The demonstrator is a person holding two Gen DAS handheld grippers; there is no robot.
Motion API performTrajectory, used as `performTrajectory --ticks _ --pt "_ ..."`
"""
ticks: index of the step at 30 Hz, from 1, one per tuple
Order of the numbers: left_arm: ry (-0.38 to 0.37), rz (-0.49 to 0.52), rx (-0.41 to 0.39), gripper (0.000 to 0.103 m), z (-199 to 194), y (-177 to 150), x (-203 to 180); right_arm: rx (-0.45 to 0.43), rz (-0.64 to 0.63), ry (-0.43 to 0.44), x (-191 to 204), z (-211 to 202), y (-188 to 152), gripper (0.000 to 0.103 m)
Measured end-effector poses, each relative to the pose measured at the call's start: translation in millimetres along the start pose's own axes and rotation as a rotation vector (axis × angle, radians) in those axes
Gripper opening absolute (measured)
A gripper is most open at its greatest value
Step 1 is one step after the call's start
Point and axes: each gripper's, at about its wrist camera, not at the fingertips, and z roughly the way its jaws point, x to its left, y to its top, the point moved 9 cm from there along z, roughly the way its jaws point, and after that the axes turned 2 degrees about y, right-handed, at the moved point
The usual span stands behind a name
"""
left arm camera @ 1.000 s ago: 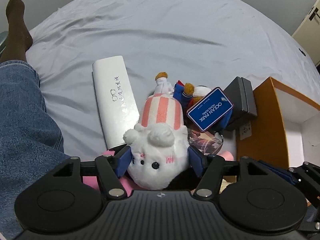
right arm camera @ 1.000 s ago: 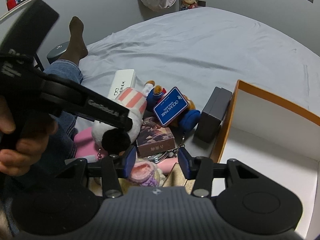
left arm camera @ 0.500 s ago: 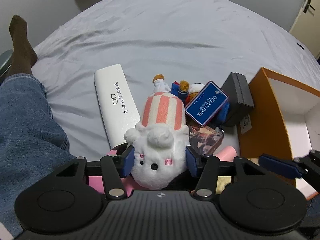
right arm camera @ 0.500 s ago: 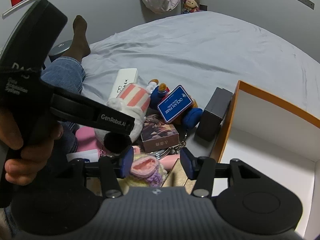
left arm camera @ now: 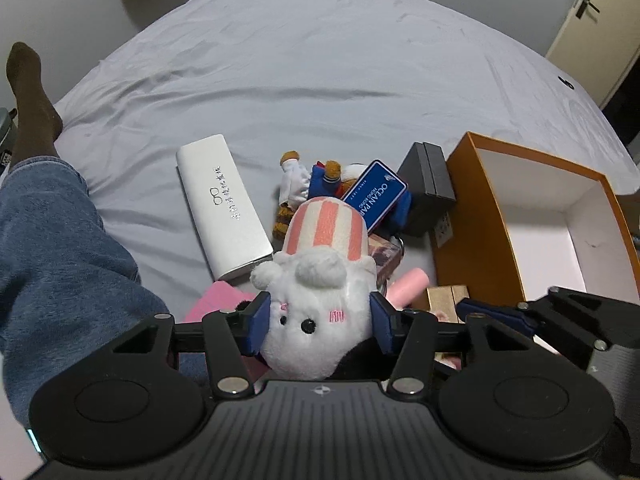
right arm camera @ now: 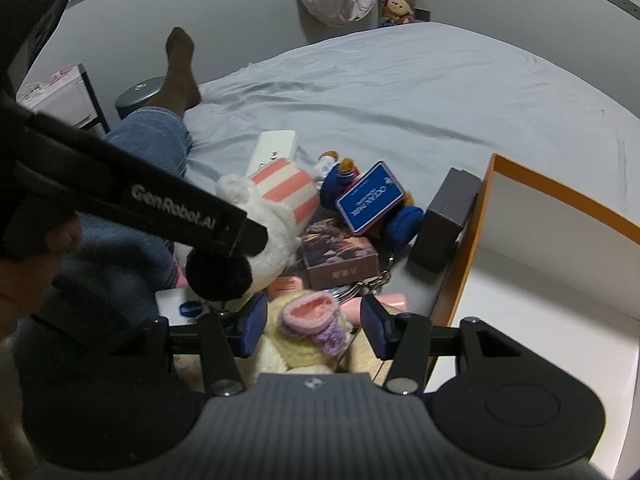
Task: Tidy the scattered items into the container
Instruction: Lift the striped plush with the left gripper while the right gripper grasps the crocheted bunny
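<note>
**Plush gripped beside the box**

The left tongs [left arm camera: 318, 326] clench the white plush [left arm camera: 320, 304] above the bed's [left arm camera: 320, 60] near edge; the right tongs [right arm camera: 310, 326] straddle a yellow knitted toy [right arm camera: 308, 332], grip uncertain. The orange box [left arm camera: 472, 240] sits at the right edge.

Blue tag [left arm camera: 375, 194] on plush by dark box, near orange container's outer wall: "OCEAN PARK", smaller line beneath too small to read.
White case [left arm camera: 224, 210] on bed sheet: glasses icon, row of Chinese characters, illegible.
Left gripper [right arm camera: 224, 224] arm: "GenRobot.AI".
</note>
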Motion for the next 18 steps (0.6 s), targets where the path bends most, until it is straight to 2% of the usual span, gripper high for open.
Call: performTrajectory --ticks 7,15,18 --pt "0.004 0.03 0.023 0.06 -11 -4 1 0.045 -0.013 0.014 6 10 -8 0.055" --pt "0.02 0.033 0.038 0.06 -8 -7 3 0.048 -0.089 -0.014 11 25 -9 0.074" --pt "0.029 0.033 0.037 0.06 -7 -7 4 0.054 -0.107 -0.018 13 26 -10 0.077"
